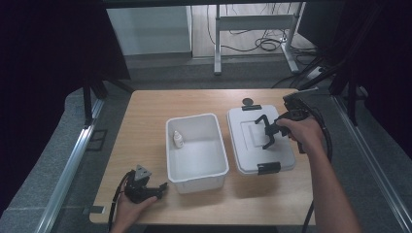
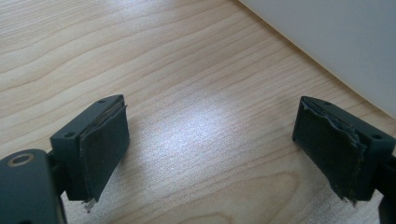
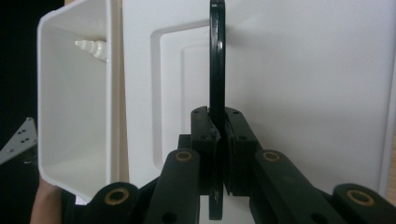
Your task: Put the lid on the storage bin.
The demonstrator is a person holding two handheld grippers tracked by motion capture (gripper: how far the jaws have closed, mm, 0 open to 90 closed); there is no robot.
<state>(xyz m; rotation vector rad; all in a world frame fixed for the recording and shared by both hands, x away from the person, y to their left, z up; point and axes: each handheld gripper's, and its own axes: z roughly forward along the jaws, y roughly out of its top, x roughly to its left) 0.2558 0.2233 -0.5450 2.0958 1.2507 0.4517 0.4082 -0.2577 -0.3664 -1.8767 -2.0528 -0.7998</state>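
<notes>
Gripping lid handle (image 3: 216, 56), right tongs (image 3: 218, 135) clenched; lid (image 1: 260, 141) beside bin (image 1: 197, 153), unfitted. Left tongs (image 2: 210, 149) released, resting on table (image 2: 140, 60).

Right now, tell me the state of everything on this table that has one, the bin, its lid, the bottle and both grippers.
White bin: open, upright.
Lid: off, flat beside the bin.
Lid handle: raised, pinched.
Small bottle: inside the bin, cap on.
Left gripper: open, low over the table.
Right gripper: shut on the lid handle.
</notes>
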